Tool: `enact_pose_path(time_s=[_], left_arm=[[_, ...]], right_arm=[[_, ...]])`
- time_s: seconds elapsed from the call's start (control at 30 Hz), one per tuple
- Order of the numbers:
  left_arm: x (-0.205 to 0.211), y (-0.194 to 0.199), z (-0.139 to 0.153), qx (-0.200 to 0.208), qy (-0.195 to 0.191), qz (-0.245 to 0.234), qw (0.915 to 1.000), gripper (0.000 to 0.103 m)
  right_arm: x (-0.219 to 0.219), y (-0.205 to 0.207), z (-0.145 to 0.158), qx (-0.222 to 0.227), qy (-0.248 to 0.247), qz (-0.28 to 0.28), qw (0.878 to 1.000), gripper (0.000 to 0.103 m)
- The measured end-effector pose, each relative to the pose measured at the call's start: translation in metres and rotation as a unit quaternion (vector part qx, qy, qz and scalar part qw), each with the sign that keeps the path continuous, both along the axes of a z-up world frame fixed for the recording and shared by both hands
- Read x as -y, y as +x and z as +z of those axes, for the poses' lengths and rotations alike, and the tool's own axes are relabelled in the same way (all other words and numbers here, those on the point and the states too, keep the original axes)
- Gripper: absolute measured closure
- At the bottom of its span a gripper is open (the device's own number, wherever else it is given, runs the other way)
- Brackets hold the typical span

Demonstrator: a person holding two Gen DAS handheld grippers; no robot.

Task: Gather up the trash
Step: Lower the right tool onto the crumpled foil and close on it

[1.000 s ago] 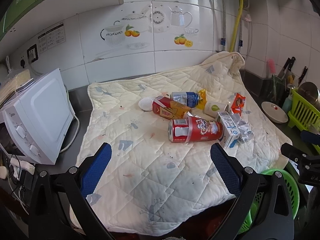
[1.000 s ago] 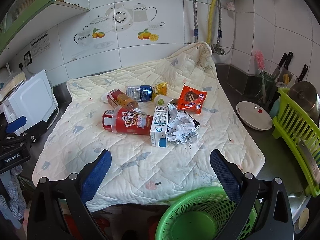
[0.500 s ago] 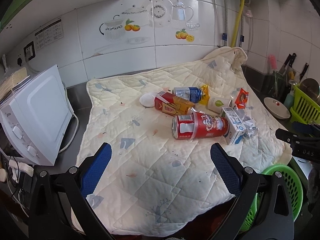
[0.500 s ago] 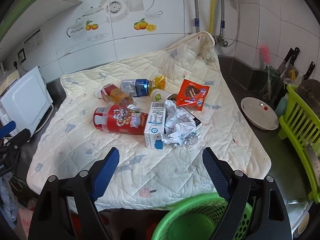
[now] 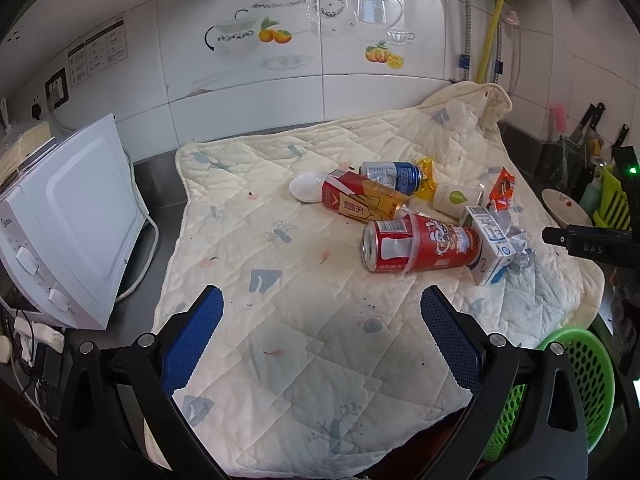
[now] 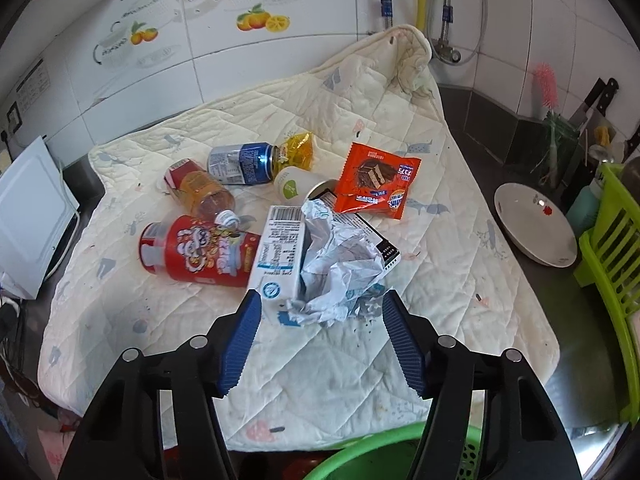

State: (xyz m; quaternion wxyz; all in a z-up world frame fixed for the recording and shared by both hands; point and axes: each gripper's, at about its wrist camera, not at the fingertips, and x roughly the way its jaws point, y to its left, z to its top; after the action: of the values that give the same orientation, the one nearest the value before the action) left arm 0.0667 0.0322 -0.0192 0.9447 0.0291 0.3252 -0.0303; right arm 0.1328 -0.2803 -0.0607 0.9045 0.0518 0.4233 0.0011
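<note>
I am bringing my right gripper (image 6: 320, 320) in closer to the crumpled white paper wad (image 6: 340, 268) beside the white-and-blue milk carton (image 6: 280, 256) on the cream quilted cloth (image 6: 440, 264); its jaws have just been narrowing and are straddling the wad's near edge, not pinching yet. Left gripper (image 5: 320, 344) gaping, empty. Green mesh basket (image 6: 380, 456) waiting below.

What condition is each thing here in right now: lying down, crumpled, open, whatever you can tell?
Red tube can: on its side.
Blue can: on its side.
Milk carton: lying flat.
Paper wad: crumpled.
Orange bottle: lying down.
Snack wrapper: lying flat.
Right gripper: open, jaws just been closing, wad between the tips, unpressed.
Left gripper: open, empty.
</note>
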Motion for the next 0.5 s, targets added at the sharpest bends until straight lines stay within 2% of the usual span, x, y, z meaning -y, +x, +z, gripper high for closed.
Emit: enact_pose_path(time_s=[0.23, 0.5], left_arm=[[-0.003, 0.013, -0.007, -0.010, 0.000, 0.004, 0.9999, 0.006], [-0.002, 0.022, -0.013, -0.017, 0.005, 0.002, 0.9999, 0.007]], right_arm=[[0.017, 0.035, -0.021, -0.032, 0.007, -0.009, 0.999, 0.048], [0.025, 0.071, -0.043, -0.050, -0.016, -0.002, 0.999, 0.051]])
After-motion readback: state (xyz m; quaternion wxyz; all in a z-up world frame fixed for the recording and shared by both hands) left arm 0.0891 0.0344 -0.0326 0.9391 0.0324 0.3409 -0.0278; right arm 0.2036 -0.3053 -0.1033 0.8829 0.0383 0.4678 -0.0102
